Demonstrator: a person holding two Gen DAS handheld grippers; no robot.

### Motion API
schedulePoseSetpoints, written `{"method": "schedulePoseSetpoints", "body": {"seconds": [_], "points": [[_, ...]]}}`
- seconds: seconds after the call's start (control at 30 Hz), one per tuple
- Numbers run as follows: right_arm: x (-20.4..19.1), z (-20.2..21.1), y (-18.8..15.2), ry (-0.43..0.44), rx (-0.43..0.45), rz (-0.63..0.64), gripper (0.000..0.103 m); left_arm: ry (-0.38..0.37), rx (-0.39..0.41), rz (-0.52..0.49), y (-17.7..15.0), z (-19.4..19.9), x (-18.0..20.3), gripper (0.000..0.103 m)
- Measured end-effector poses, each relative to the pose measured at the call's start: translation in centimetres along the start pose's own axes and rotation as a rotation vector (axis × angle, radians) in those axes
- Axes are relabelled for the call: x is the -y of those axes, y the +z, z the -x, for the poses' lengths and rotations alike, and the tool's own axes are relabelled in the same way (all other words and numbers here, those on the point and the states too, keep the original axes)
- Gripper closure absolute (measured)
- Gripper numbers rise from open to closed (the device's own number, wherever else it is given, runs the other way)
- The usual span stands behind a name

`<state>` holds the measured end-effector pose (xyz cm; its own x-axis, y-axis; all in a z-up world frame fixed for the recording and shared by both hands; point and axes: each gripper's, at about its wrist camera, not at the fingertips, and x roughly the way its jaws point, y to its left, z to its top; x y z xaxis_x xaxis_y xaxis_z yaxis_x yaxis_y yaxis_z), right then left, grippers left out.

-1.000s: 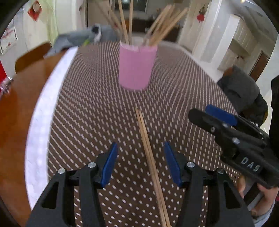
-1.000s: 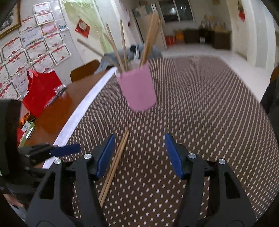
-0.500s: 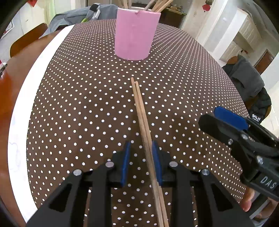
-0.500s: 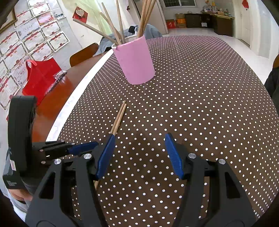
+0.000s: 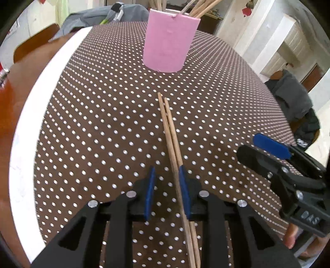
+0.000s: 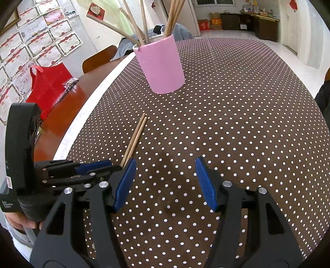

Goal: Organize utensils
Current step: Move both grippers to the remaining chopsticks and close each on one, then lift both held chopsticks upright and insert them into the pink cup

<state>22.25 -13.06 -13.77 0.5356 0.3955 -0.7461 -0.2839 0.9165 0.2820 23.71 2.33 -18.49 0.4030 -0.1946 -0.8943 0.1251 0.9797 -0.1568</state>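
From the left wrist view, the left tool (image 5: 166, 190) is seen lowered over a pair of wooden chopsticks (image 5: 172, 142) lying side by side on the dotted tablecloth (image 5: 99, 115). Its blue pads are drawn in narrow around the pair; the right pad lies against the chopsticks, while a strip of cloth shows between the left pad and the wood, so a firm clamp cannot be confirmed. The pair is straddled along its length, probably so that both sticks can be lifted together. Beyond their far tips a pink cup (image 5: 169, 41) stands upright, already filled with more chopsticks (image 5: 203, 9) — it is judged to be the place where the pair belongs. The upper ends of those sticks are cut off by the frame, and the near ends of the pair run out of the bottom edge. The right tool (image 5: 274, 152) is seen at the right edge; a fingertip is glimpsed beneath it.

From the right wrist view, the right tool (image 6: 165, 181) is held above the cloth with its pads apart and nothing between them, apparently kept waiting. The chopsticks (image 6: 135, 139) are seen slanting toward the left tool (image 6: 97, 167), where their near ends are hidden behind the pads, so contact cannot be judged here. The pink cup (image 6: 163, 66) stands well beyond. At the left a red bag (image 6: 48, 86) rests on the bare wooden table (image 6: 61, 117); the papers on the wall are too small to be read.
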Motion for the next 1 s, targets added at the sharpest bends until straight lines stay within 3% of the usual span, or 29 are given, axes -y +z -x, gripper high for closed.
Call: {"method": "schedulePoseSetpoints", "body": {"seconds": [0.17, 0.23, 0.27, 0.57, 0.63, 0.77, 0.93, 1.0], "points": [[-0.2, -0.3, 0.2, -0.007, -0.012, -0.003, 0.043, 0.064, -0.007, -0.036, 1.0, -0.7, 1.0, 0.081], [-0.3, -0.6, 0.3, -0.008, -0.021, -0.003, 0.043, 0.108, -0.001, -0.047, 1.3, -1.0, 1.2, 0.094], [-0.4, -0.7, 0.4, -0.011, -0.026, -0.002, 0.043, 0.117, 0.003, -0.045, 1.5, -1.1, 1.2, 0.094], [-3.8, -2.9, 2.0, -0.053, -0.113, 0.078, 0.045, 0.039, 0.092, 0.079, 1.3, 0.8, -2.0, 0.097], [-4.5, -3.6, 2.5, -0.041, -0.137, 0.087, 0.048, 0.032, 0.119, 0.101, 1.3, 1.5, -2.8, 0.097], [-6.3, -5.5, 3.2, -0.063, -0.208, 0.118, 0.066, 0.023, 0.180, 0.135, 1.3, 2.8, -4.1, 0.097], [-7.6, -7.8, 3.7, -0.145, -0.276, 0.164, 0.072, 0.000, 0.231, 0.160, 1.1, 4.0, -5.1, 0.097], [-7.5, -8.6, 3.9, -0.162, -0.288, 0.171, 0.084, -0.002, 0.251, 0.160, 0.8, 4.4, -5.1, 0.097]]}}
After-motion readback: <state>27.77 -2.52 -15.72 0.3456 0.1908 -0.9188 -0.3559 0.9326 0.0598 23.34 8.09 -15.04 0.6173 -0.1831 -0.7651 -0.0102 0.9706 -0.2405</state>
